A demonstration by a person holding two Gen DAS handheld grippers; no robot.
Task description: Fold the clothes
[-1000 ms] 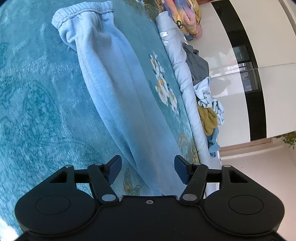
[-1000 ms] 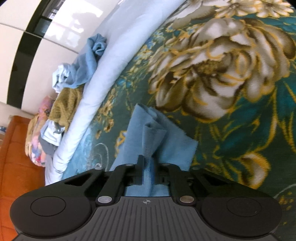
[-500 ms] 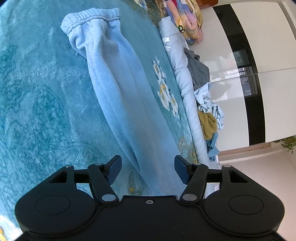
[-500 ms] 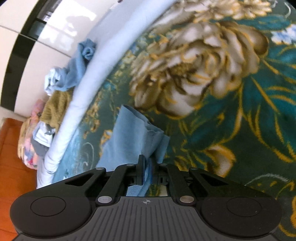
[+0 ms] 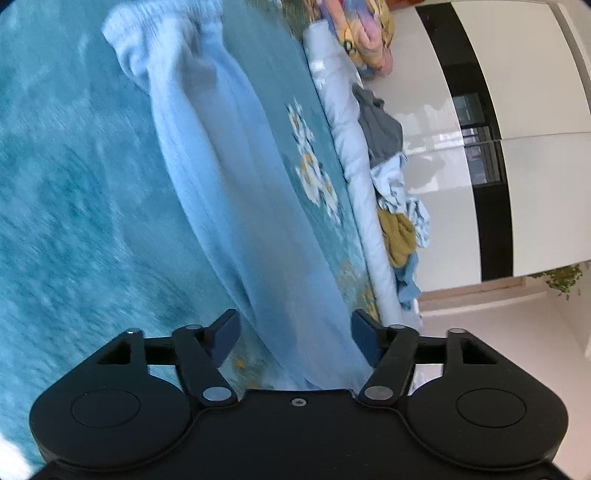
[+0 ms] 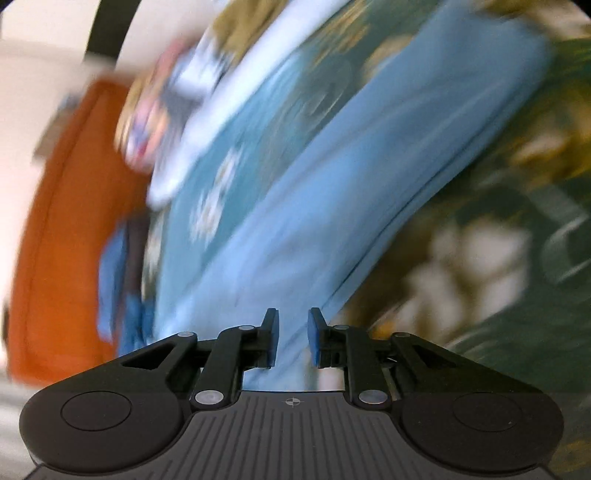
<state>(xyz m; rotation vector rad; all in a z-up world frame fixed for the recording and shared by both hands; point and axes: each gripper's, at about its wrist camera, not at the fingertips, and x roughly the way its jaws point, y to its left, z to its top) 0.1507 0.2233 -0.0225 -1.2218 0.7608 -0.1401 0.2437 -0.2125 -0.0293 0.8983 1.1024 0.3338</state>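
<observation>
Light blue sweatpants (image 5: 229,192) lie stretched out on the teal flowered bedspread (image 5: 66,221), with the elastic waistband (image 5: 162,29) at the far end. My left gripper (image 5: 295,338) hovers over the near end of the trouser leg. Its jaws are opening and the cloth lies under the gap, untouched by the pads. The right wrist view is blurred by motion. There the same sweatpants (image 6: 351,177) run diagonally up to the right. My right gripper (image 6: 293,338) is just above them, its jaws opening with a narrow gap and no cloth pinched.
A white rolled quilt (image 5: 354,173) runs along the far side of the bed, with a heap of grey, blue and mustard clothes (image 5: 399,236) on it. A glossy white wardrobe (image 5: 535,184) stands behind. An orange headboard (image 6: 66,240) fills the left of the right wrist view.
My right gripper has let go of the blue fold it pinched and swung quickly sideways, so its view now shows the whole leg and the headboard. The left jaws have spread slightly wider.
</observation>
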